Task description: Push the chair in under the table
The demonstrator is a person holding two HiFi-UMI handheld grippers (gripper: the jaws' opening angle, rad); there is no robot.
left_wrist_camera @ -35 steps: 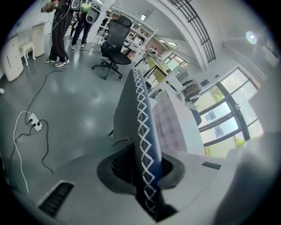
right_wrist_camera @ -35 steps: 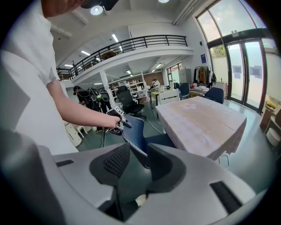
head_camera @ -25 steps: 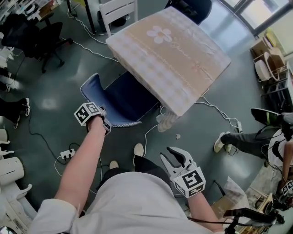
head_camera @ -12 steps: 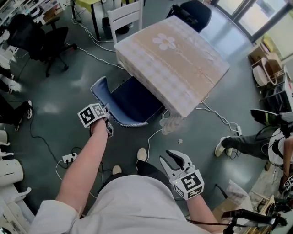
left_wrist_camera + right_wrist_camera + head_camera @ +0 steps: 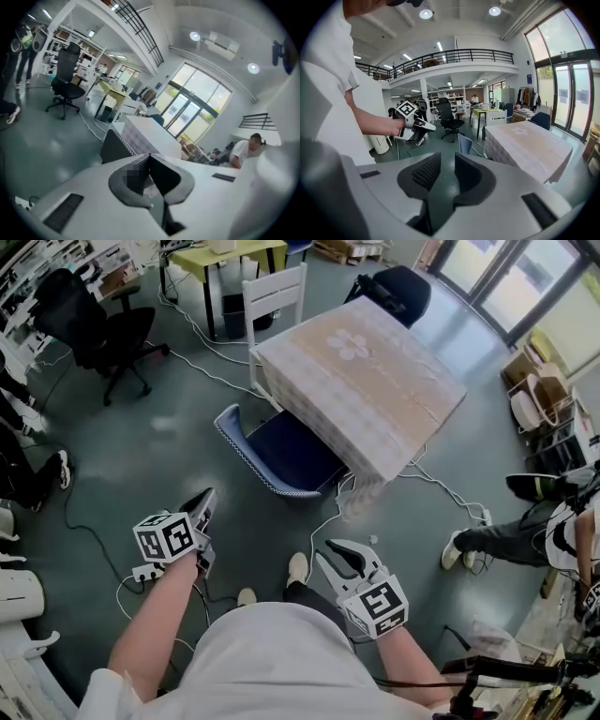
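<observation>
head view, chair [image 5: 281,451]: blue, standing on the grey floor [image 5: 141,456]. its seat reaches partly under the near-left edge of the desk [image 5: 361,381], and its back sticks out toward the person.
head view, left gripper [image 5: 206,499]: held up over the floor, below and left of the chair in the picture. it is well apart from the chair back and touches nothing, with its jaws pointing roughly toward the chair.
head view, right gripper [image 5: 325,551]: close to the person's body, below the desk's near corner, apart from both chair and desk.
head view, surroundings: a white chair [image 5: 277,292] beyond the desk and a black office chair [image 5: 94,329] at upper left.
left gripper view, left gripper [image 5: 150,159]: clenched, jaw tips meeting, nothing between them.
left gripper view, chair [image 5: 115,145]: its dark back with a patterned edge shows ahead, just left of the jaw tips and apart from them. the desk [image 5: 150,133] stands right behind it.
right gripper view, right gripper [image 5: 447,161]: released, jaws apart and closing. only floor shows through the gap, and it grasps nothing.
right gripper view, chair [image 5: 464,142]: its blue back stands ahead, just above the gap in the picture and well apart, at the left side of the desk [image 5: 529,143].
right gripper view, left gripper [image 5: 426,124]: held up in a hand at the left, apart from the chair.
</observation>
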